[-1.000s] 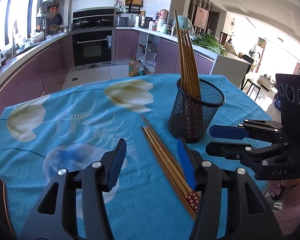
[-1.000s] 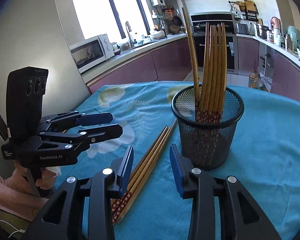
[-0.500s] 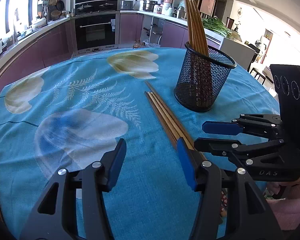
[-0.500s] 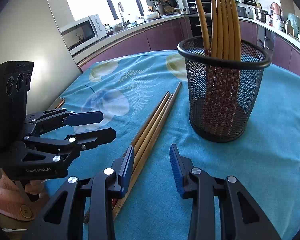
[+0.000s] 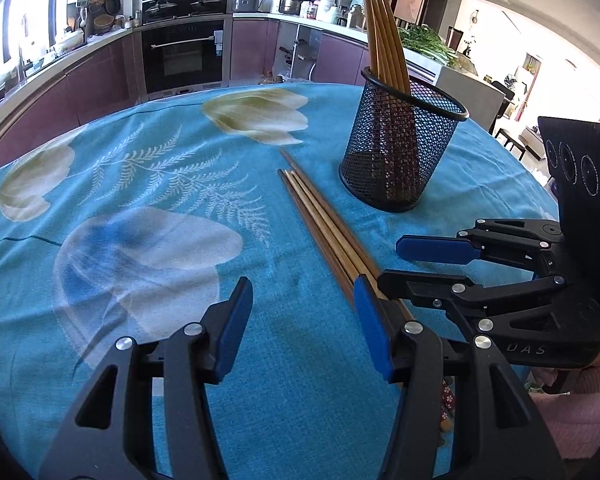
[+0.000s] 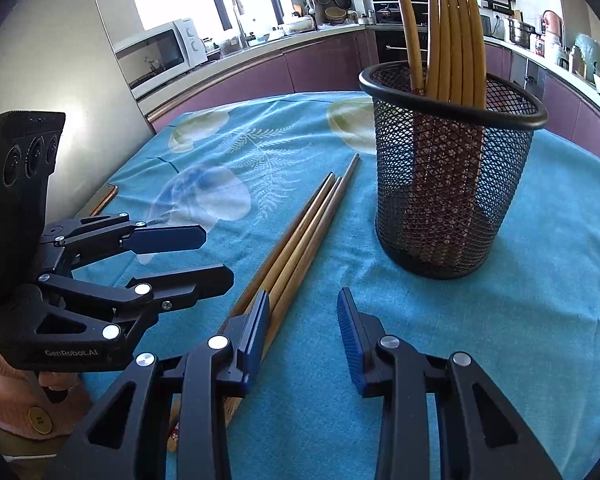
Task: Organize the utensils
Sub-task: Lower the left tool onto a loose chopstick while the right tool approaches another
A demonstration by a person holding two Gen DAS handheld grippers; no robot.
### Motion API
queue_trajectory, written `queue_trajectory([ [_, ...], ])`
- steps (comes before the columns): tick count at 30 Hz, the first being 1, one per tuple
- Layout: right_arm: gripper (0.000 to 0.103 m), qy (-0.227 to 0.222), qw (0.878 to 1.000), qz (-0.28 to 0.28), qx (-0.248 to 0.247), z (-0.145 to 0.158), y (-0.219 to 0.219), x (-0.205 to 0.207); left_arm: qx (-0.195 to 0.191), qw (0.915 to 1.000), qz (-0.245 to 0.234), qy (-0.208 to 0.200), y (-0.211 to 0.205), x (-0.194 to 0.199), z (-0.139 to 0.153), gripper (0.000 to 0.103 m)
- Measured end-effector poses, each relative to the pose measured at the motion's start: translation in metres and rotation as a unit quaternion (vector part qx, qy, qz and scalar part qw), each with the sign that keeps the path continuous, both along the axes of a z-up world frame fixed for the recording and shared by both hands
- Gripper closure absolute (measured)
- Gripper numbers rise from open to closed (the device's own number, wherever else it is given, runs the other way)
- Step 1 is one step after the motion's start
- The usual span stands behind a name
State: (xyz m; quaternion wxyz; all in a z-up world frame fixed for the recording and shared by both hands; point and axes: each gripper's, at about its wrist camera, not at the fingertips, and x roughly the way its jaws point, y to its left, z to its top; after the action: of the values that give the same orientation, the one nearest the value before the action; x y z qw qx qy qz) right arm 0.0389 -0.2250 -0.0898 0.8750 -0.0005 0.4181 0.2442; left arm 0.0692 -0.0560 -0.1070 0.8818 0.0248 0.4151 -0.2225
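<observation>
Chopsticks (image 6: 300, 236) lie loose on your desk (image 5: 140, 184) beside the mesh holder (image 6: 452, 184); your left claw (image 5: 300, 316) and right claw (image 6: 302, 320) both hang released, grasping nothing.

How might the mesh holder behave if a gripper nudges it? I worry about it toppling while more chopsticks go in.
The mesh holder looks light, being open wire, so a nudge would probably slide it on the tablecloth. The chopsticks in the holder stand far above its rim and lean to one side, so a push up high might tip it.
</observation>
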Motion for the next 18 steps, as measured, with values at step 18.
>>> queue_trajectory([
  [18, 0.072, 0.002, 1.000, -0.005, -0.014, 0.000, -0.002, 0.002, 0.015, 0.9996, -0.017, 0.014, -0.014, 0.005, -0.008, 0.053],
])
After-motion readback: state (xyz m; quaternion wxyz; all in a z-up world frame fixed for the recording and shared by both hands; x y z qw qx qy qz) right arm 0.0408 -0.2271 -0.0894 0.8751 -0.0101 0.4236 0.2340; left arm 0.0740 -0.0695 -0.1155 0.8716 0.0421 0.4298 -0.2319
